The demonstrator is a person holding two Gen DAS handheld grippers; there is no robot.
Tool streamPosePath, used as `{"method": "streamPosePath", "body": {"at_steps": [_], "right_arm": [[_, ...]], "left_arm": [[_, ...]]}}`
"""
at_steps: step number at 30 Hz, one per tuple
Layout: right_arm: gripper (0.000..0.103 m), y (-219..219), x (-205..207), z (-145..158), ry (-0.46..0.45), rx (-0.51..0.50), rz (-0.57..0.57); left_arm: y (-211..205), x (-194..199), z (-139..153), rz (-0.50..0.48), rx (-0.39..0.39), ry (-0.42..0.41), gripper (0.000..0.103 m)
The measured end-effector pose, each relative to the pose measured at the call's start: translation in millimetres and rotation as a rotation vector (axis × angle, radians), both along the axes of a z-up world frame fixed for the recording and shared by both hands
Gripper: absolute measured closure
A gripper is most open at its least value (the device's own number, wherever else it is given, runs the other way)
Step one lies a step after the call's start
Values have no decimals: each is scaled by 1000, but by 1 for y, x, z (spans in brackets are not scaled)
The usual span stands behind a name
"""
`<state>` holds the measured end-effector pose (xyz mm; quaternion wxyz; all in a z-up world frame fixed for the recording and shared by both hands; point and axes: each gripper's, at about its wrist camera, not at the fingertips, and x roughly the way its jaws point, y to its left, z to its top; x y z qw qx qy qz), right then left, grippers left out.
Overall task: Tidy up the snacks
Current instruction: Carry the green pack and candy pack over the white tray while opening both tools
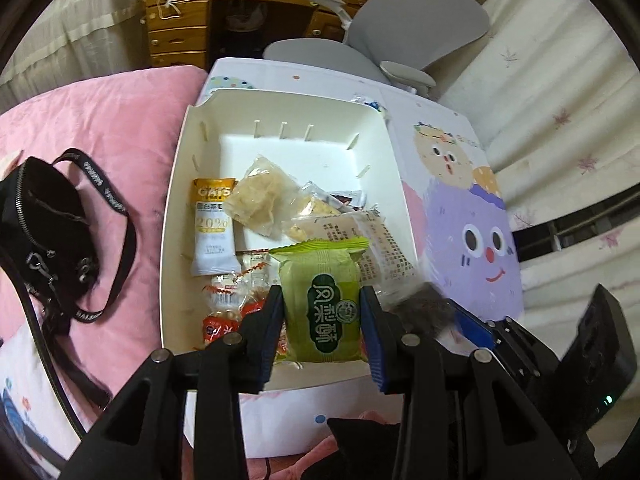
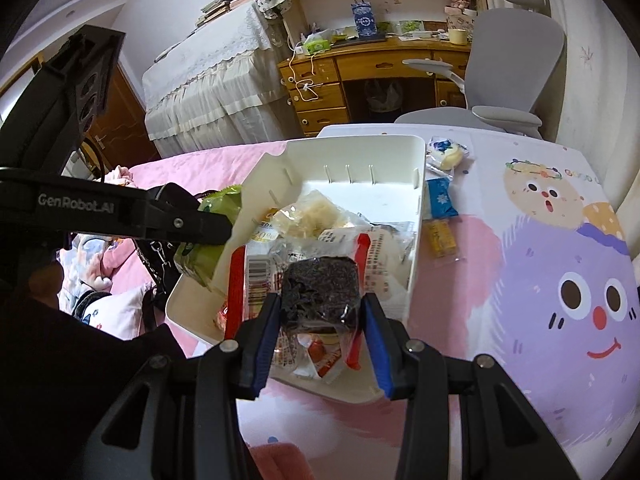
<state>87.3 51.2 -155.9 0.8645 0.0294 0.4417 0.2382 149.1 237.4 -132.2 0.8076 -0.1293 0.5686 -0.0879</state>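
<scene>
Over the white bin's [image 1: 176, 184] near end, the left gripper [image 1: 322, 312] clamps a green pastry packet [image 1: 320, 304]; the right gripper [image 2: 320, 312] clamps a dark seaweed-coated snack [image 2: 320, 288] in clear wrap.

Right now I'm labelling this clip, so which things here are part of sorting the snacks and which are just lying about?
Part of the job:
- green snack pack, in left gripper
- dark snack pack, in right gripper
- white bin
- loose blue packet

Lying about:
- black bag
- grey chair

Red-printed snack packets [image 1: 224, 312] half hidden behind left gripper [image 1: 322, 320]
</scene>
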Motion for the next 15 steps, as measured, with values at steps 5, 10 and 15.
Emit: {"method": "streamPosePath", "body": {"at_steps": [5, 10, 15], "right_arm": [[50, 4, 7, -8, 39, -20, -37], [49, 2, 7, -7, 45, -35, -57], [47, -2, 1, -9, 70, -78, -75]], "left_arm": [[10, 4, 2, 9, -17, -23, 33], [9, 11, 3, -14, 13, -27, 33], [1, 19, 3, -70, 27, -10, 32]]}}
